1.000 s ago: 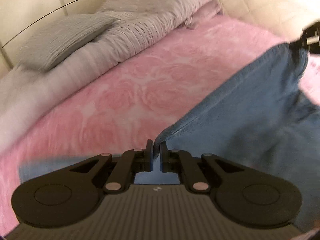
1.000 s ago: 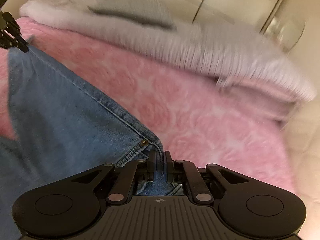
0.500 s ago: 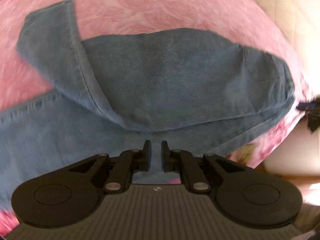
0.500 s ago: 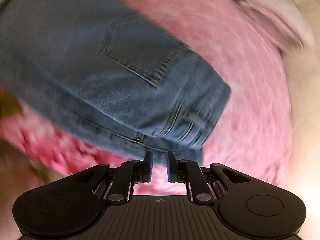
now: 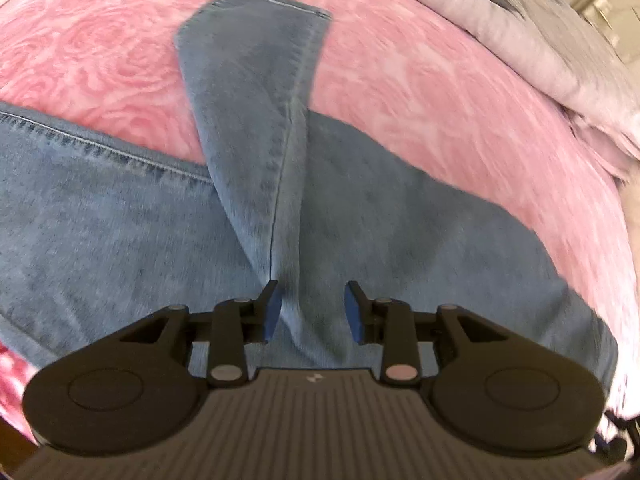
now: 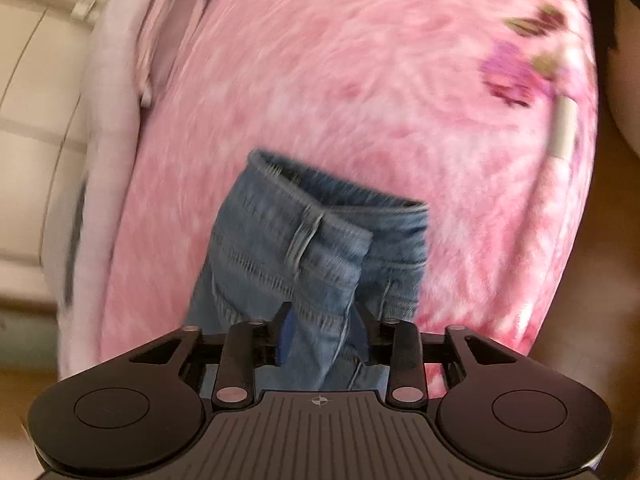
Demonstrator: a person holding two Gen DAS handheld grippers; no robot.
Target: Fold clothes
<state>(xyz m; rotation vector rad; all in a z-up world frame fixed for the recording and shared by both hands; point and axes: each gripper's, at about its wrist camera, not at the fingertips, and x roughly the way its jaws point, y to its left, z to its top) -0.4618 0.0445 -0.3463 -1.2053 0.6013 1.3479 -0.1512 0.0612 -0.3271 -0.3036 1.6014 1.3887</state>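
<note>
On the pink blanket (image 5: 440, 92) of the bed lie the jeans (image 5: 120, 220), one leg (image 5: 256, 80) crossed over the body. Both grippers are opening: the left gripper (image 5: 310, 306) straddles that leg, and the right gripper (image 6: 320, 330) has a waistband (image 6: 320, 236) fold between its parted fingers, unclamped. Denim should handle heavy, limp and non-slippery. Take hold at stitched edges: waistband corner and hem.
</note>
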